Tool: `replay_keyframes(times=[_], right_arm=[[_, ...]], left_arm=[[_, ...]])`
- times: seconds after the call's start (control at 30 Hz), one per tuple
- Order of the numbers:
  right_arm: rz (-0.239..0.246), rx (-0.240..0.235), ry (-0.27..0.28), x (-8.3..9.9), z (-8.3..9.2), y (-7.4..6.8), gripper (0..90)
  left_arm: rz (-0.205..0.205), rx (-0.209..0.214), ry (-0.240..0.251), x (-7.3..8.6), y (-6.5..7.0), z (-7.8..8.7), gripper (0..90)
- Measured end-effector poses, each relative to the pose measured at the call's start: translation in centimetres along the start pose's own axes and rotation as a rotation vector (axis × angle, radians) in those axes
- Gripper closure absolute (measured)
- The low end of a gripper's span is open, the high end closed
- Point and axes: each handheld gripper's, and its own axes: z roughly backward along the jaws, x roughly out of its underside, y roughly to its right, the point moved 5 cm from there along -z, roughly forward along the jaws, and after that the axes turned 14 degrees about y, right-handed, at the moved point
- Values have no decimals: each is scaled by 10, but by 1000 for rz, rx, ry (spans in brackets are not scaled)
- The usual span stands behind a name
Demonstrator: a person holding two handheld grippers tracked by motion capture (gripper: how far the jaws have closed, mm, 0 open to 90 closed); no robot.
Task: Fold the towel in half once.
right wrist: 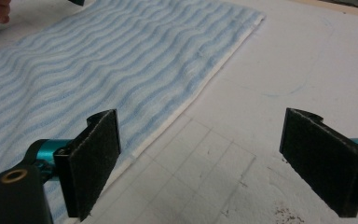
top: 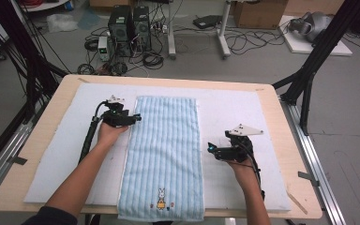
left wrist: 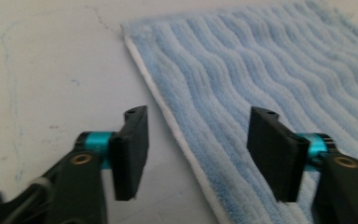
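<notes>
Here a light blue striped towel (top: 163, 157) lies flat and lengthwise on the white mat (top: 243, 117) that covers the tabletop (top: 281, 122), its near end with the small rabbit picture (top: 161, 198) hanging just over the mat's front edge. The left tongs (top: 136, 118) sit at the towel's left edge near its far corner; in the left gripper view the left tongs (left wrist: 198, 144) stand spread, one jaw over the bare mat and the other over the towel, with the white hem between them, and neither pad presses on it. The right tongs (top: 211, 149) hover just beside the towel's right edge, about halfway along it, spread wide, with only the mat between the jaws.
</notes>
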Motion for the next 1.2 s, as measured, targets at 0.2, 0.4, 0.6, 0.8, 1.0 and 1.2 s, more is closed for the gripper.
replay_keyframes(times=[0.2, 0.4, 0.6, 0.8, 1.0, 1.2], right_arm=[[5, -2, -16, 2, -3, -1, 117], [-4, -12, -39, 5, -14, -4, 117], [-17, -12, -84, 1, -40, -1, 117], [-35, 12, -154, -5, -76, 10, 117], [-52, 52, -203, -15, -109, 19, 160], [-82, 49, -198, -21, -129, 23, 303]], left_arm=[[-38, 8, -15, 4, 3, -3, 613], [-31, 32, -8, 4, 4, -3, 869], [30, 57, 18, 1, -1, 0, 876], [56, 75, 48, -3, -2, 3, 876], [53, 94, 58, -4, -4, 4, 876], [51, 111, 65, -4, -5, 5, 876]])
